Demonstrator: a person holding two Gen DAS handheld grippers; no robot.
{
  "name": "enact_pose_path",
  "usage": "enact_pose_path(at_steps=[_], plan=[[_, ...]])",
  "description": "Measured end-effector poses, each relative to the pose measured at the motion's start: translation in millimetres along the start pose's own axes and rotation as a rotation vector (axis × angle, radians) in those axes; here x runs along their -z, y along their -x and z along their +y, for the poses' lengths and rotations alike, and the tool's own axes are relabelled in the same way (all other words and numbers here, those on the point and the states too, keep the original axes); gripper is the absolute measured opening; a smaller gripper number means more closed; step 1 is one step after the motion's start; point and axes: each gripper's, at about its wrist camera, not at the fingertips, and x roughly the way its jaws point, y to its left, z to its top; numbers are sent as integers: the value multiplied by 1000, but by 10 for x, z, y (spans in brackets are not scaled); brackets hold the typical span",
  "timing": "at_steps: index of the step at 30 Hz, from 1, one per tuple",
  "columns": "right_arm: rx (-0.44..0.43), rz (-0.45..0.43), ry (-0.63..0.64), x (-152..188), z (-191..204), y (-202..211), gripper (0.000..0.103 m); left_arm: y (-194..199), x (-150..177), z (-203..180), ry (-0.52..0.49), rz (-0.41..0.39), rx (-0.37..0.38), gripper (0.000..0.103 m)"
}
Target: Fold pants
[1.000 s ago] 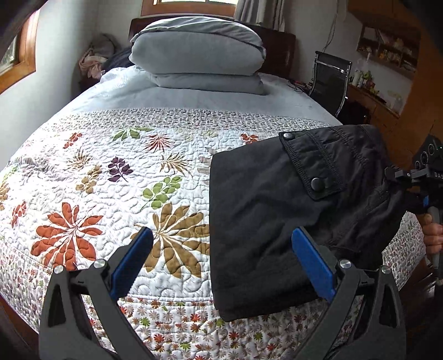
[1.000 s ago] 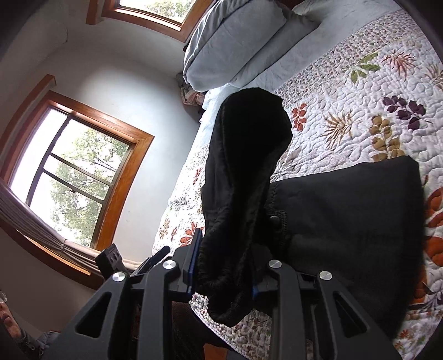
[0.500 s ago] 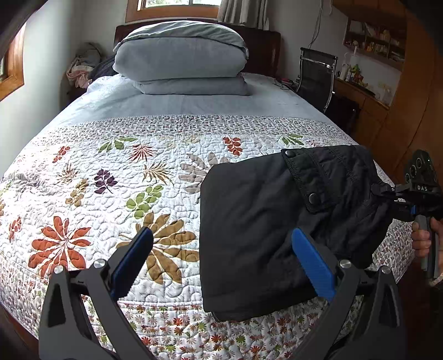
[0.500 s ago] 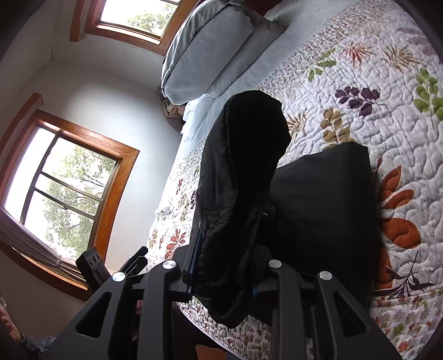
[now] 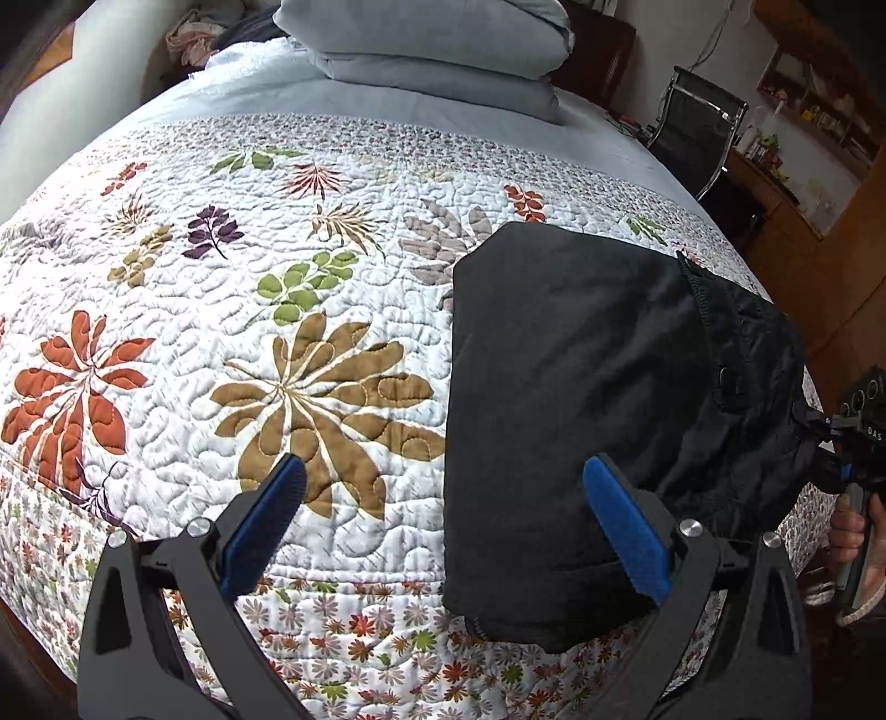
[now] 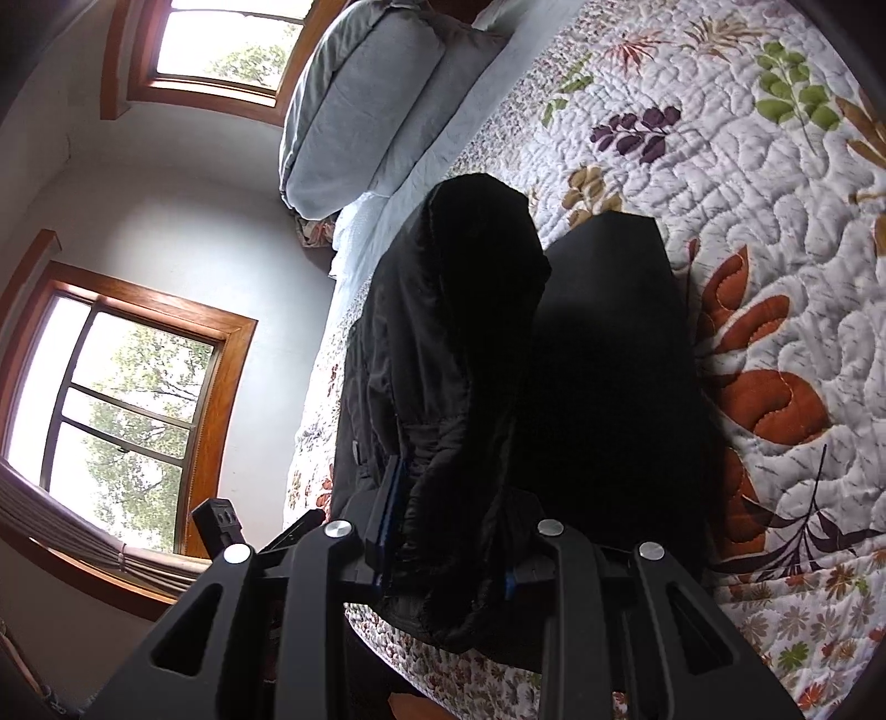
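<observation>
Black pants (image 5: pixel 565 382) lie folded on the floral quilt (image 5: pixel 277 310) near the bed's near right edge. My left gripper (image 5: pixel 443 498) is open and empty, its blue pads just above the quilt at the fold's near left side. My right gripper (image 6: pixel 448 531) is shut on a bunched end of the pants (image 6: pixel 443 354), lifted above the flat folded part (image 6: pixel 614 387). It shows at the right edge of the left wrist view (image 5: pixel 853 443), pulling the fabric off the bed's side.
Two grey pillows (image 5: pixel 437 50) are stacked at the head of the bed. A black chair (image 5: pixel 698 122) and wooden shelves stand to the right. Windows (image 6: pixel 111 387) are on the far wall. The quilt's front edge (image 5: pixel 332 637) drops off close to me.
The left gripper has moved closer and lower over the quilt. The pocket flap with its snaps has turned down toward the right gripper, leaving a smooth black top surface.
</observation>
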Motion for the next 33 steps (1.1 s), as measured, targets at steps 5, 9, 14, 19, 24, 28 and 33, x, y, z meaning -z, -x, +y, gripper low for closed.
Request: enact_pose_path(at_steps=[5,9,14,19,24,28,33], plan=[[-1,-4,-43,56,-206,-5,40,-113,53,72,43,31,52,100],[-22,-16,-68,112,-295,6,41,-160,71,125,90,51,95,100],[-54,-11,-83,153,-309,53,61,-69,65,48,65,31,100,100],[32,-9,19,147,-42,119,39,108,18,-84,12,-26,82,100],[90,5,16,190,-67,79,38,78,20,-146,-33,-22,57,100],[49,-2,-30,265,-188,89,44,-19,69,-139,-49,16,49,100],[65,-6,-14,355,-184,243,56,98,97,-152,-76,-6,17,100]])
